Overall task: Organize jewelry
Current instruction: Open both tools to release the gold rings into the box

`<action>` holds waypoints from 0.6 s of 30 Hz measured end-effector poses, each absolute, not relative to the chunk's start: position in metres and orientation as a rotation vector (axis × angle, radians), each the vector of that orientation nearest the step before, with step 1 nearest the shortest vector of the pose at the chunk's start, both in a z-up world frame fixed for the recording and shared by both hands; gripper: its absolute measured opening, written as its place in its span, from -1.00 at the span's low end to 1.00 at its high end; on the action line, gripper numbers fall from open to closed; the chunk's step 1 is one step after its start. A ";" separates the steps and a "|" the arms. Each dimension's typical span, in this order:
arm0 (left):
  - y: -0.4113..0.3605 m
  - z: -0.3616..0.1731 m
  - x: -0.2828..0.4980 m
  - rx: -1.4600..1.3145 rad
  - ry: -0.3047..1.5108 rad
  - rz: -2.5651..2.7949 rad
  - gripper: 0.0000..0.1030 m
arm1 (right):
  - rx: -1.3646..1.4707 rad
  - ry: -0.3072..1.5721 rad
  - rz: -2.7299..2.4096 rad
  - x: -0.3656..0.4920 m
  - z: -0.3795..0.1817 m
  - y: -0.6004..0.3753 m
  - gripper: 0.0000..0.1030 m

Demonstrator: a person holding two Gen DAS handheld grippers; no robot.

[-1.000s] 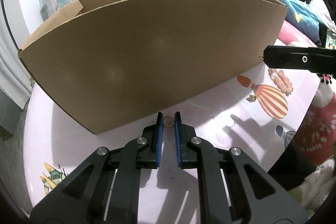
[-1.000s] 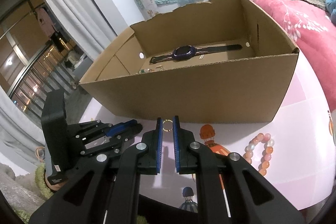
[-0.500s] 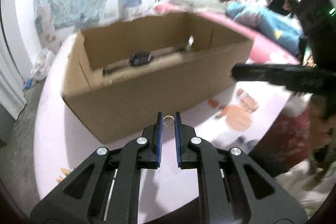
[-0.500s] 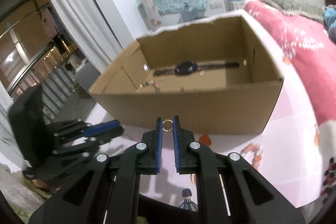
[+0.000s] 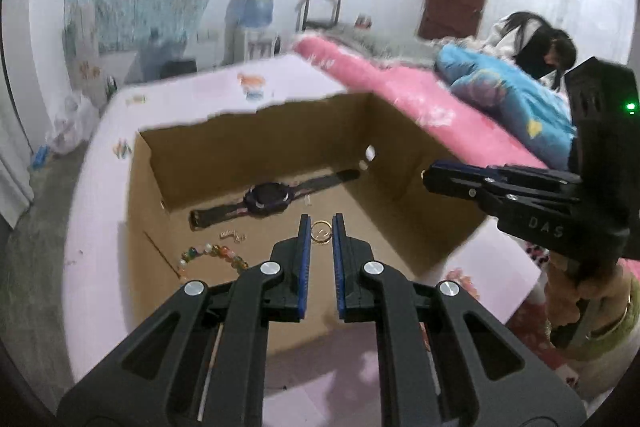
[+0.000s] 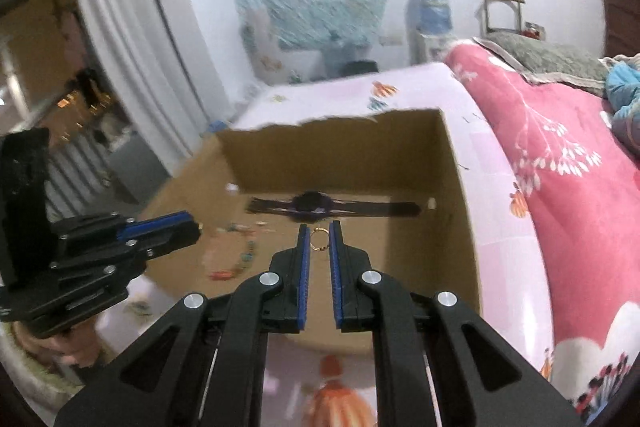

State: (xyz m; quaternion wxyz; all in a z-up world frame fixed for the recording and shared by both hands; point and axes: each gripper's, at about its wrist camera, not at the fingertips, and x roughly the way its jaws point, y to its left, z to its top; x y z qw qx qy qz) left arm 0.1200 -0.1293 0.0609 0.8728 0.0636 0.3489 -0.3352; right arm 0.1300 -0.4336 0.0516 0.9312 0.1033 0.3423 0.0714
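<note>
My left gripper [image 5: 321,231] is shut on a small gold ring [image 5: 320,231], held above the open cardboard box [image 5: 404,215]. My right gripper [image 6: 319,239] is shut on a thin gold hoop [image 6: 319,239], also over the box [image 6: 460,195]. Inside the box lie a dark wristwatch [image 5: 267,195], a colourful bead bracelet [image 5: 212,254] and a small gold piece [image 5: 232,235]. The watch [image 6: 314,203] also shows in the right wrist view. Each gripper appears in the other's view: the right one [image 5: 520,191] at the right, the left one [image 6: 132,239] at the left.
The box stands on a pale pink patterned table [image 5: 96,195]. A pink bed [image 6: 560,163] runs along the right, with a person [image 5: 536,47] lying on it under a blue cover. A water dispenser [image 5: 252,19] and a chair [image 5: 320,7] stand at the far wall.
Both grippers have risen from table level in front of the box to above its rim, each still carrying its ring. The inside of the box is now in sight.
</note>
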 end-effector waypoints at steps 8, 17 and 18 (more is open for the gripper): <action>-0.136 0.029 0.144 0.134 0.840 -0.638 -0.78 | 0.260 0.791 0.080 0.162 0.031 -0.445 -0.79; -0.135 0.031 0.137 0.150 0.815 -0.622 -0.23 | 0.282 0.757 0.071 0.151 0.037 -0.445 -0.32; -0.134 0.032 0.135 0.156 0.811 -0.618 -0.22 | 0.283 0.753 0.069 0.150 0.038 -0.445 -0.28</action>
